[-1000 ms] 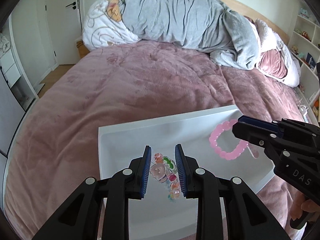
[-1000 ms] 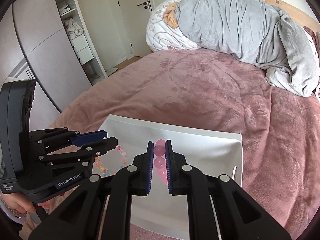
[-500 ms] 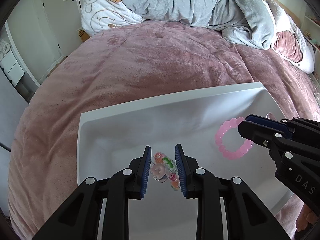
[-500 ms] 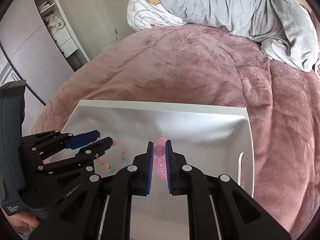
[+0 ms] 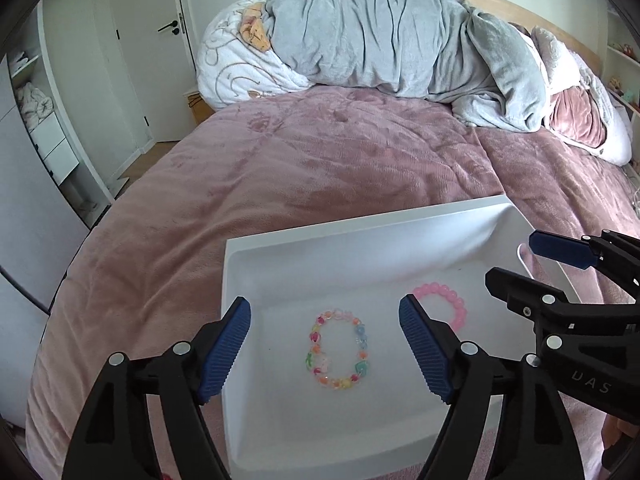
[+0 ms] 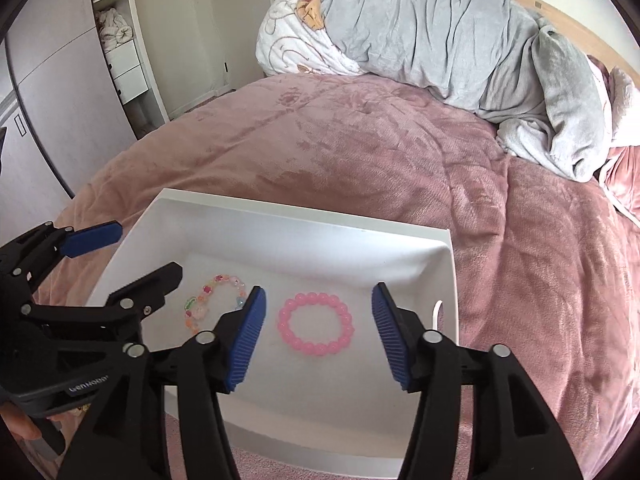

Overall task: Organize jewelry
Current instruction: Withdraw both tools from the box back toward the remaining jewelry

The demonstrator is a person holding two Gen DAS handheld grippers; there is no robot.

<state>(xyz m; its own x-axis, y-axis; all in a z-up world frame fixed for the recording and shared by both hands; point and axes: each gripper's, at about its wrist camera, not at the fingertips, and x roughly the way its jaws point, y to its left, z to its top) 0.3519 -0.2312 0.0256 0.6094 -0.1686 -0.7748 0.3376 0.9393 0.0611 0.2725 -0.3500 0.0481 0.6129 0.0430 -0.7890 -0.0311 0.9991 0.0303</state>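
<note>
A white tray [image 5: 360, 240] lies on the pink bedspread. A multicoloured bead bracelet [image 5: 339, 349] lies flat on its floor, below my left gripper [image 5: 325, 320], whose jaws are opening and press on nothing. Beside it on the right lies a pink bead bracelet [image 6: 316, 325], below my right gripper [image 6: 319, 307], whose jaws are also opening with nothing pressed between them. The right wrist view also shows the tray [image 6: 304, 224], the multicoloured bracelet [image 6: 212, 300] and the left gripper [image 6: 132, 254] at the left. The pink bracelet [image 5: 444, 304] and the right gripper [image 5: 516, 260] appear at the right of the left wrist view.
The pink bedspread [image 5: 320, 160] spreads around the tray. A heap of grey and white bedding [image 5: 380, 40] lies at the headboard. A door [image 5: 152, 60] and white shelving [image 6: 116, 40] stand at the left. A white cord [image 6: 436, 312] lies at the tray's right rim.
Both grippers have let go: the multicoloured bracelet and the pink bracelet, held between shut jaws before, now lie flat in the tray. Both pairs of jaws stand wide and both views have tilted up.
</note>
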